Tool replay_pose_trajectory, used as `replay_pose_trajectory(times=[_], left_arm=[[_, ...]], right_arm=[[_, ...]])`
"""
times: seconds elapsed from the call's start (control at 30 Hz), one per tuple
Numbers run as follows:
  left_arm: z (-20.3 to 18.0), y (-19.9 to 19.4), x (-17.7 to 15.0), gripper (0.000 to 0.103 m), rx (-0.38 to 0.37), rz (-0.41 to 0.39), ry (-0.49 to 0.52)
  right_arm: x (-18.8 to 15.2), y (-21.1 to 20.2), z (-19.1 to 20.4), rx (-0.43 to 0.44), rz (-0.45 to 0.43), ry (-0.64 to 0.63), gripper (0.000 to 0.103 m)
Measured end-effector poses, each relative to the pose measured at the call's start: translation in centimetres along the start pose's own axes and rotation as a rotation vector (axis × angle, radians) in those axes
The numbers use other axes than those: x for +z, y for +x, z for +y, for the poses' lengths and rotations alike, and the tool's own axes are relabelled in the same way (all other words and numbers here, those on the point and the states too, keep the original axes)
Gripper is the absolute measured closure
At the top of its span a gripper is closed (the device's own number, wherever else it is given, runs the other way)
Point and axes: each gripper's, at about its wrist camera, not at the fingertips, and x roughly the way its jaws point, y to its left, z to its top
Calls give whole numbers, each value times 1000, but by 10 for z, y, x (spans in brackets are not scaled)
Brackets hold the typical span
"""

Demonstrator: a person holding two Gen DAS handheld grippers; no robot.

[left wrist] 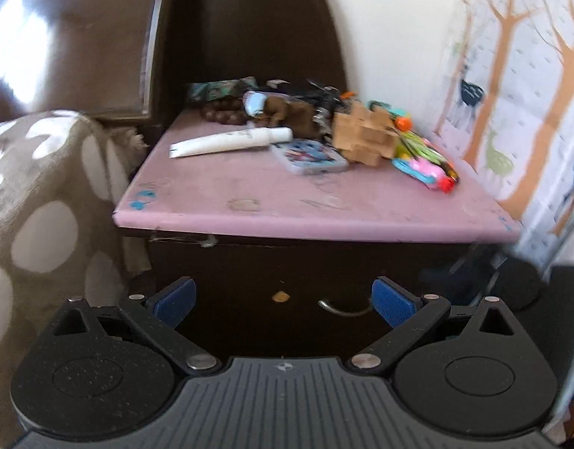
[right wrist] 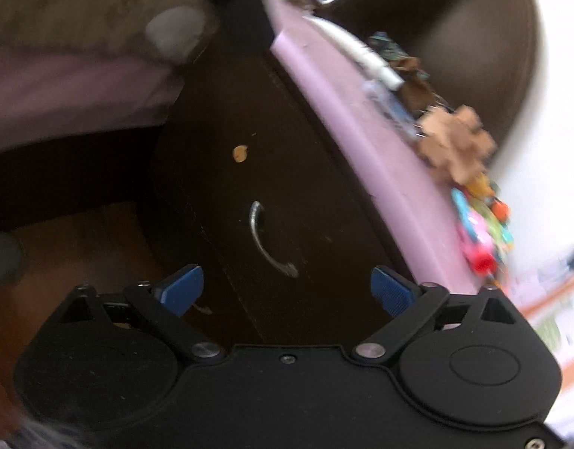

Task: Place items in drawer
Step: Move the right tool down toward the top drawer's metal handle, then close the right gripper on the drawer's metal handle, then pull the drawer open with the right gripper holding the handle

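A dark nightstand with a pink top [left wrist: 249, 194] has a shut drawer [left wrist: 272, 273] with a curved metal handle [left wrist: 343, 308]. On top lie a white tube [left wrist: 230, 141], a printed phone case [left wrist: 309, 156], a wooden puzzle [left wrist: 365, 134], colourful toys [left wrist: 425, 161] and brown beads [left wrist: 221, 112]. My left gripper [left wrist: 283, 299] is open and empty, in front of the drawer. My right gripper [right wrist: 287, 292] is open and empty, rolled sideways, just short of the handle [right wrist: 268, 239] on the drawer front [right wrist: 287, 172]. The tube [right wrist: 358, 52], puzzle [right wrist: 455, 146] and toys [right wrist: 481, 232] show there too.
A brown blanket with white dots [left wrist: 43, 194] lies on the bed at the left. A dark headboard [left wrist: 249, 37] stands behind the nightstand. A tree-patterned wall panel [left wrist: 530, 93] is at the right. Wooden floor [right wrist: 81, 247] shows below.
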Motion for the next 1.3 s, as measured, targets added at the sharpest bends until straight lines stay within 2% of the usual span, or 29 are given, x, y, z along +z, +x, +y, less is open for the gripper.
replay_pose_trajectory(times=[0.03, 0.07, 0.1, 0.13, 0.27, 0.37, 0.47, 0.53, 0.83, 0.93, 1.1, 1.2, 1.3], left_arm=[[4, 1, 0, 1, -2, -2, -20], [7, 2, 0, 1, -6, 0, -37], [8, 5, 0, 1, -6, 6, -43], [7, 9, 0, 1, -2, 13, -39], [4, 15, 2, 1, -1, 22, -7], [8, 19, 3, 1, -6, 24, -39], [9, 21, 4, 1, -13, 25, -46], [9, 21, 4, 1, -17, 22, -41], [8, 16, 4, 2, -31, 9, -13], [11, 14, 4, 2, -27, 3, -22], [12, 12, 5, 2, -37, -10, -34], [9, 9, 6, 8, -62, -28, -28], [6, 0, 8, 9, -109, -77, -21]], right_arm=[[1, 10, 3, 2, 13, -30, 52], [2, 19, 5, 6, 25, -60, 54], [2, 28, 8, 13, 33, -89, 48], [2, 36, 10, 22, 40, -117, 47], [5, 53, 16, 53, 38, -206, 47], [7, 60, 21, 99, 40, -268, 47], [10, 67, 24, 135, 61, -317, 52], [13, 71, 23, 151, 70, -339, 61], [14, 66, 32, 120, 99, -301, 59], [13, 57, 29, 157, 102, -275, 58], [7, 29, 33, 223, 99, -325, 58], [3, 17, 37, 224, 98, -328, 58], [6, 17, 35, 223, 112, -281, 58]])
